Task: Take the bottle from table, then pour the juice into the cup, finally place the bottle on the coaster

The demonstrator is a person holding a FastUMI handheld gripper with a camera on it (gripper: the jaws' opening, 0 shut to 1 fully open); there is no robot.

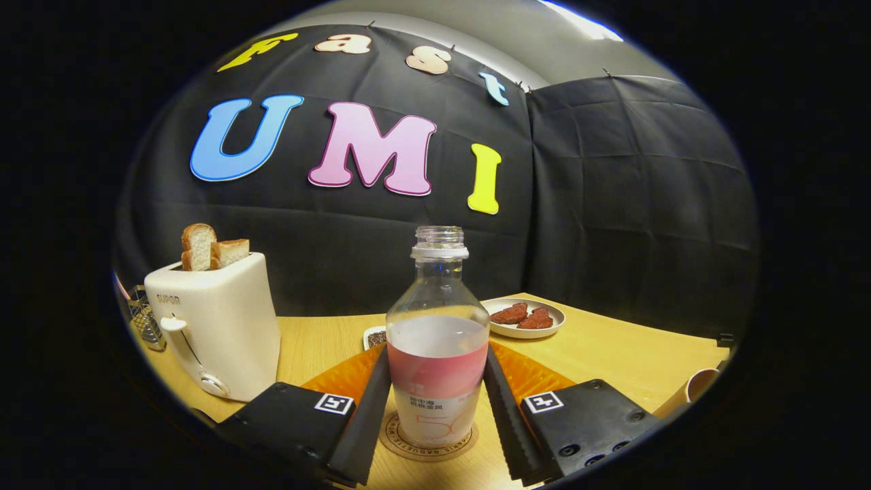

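Observation:
An uncapped clear bottle point(437, 292) with a pink and white label stands upright on a round cork coaster point(429, 446). The coaster lies on an orange mat point(527, 374) on the wooden table. My gripper point(435, 357) has its two fingers against the label on either side, shut on the bottle. A tan cup point(701, 388) sits on the table off to the right of the right finger, partly cut off from sight.
A white toaster point(218, 327) with two bread slices stands left of the bottle, a metal mesh holder point(145, 316) behind it. Beyond the bottle are a small dish point(375, 336) and a plate point(554, 320) of reddish-brown pieces. Black cloth walls close the back.

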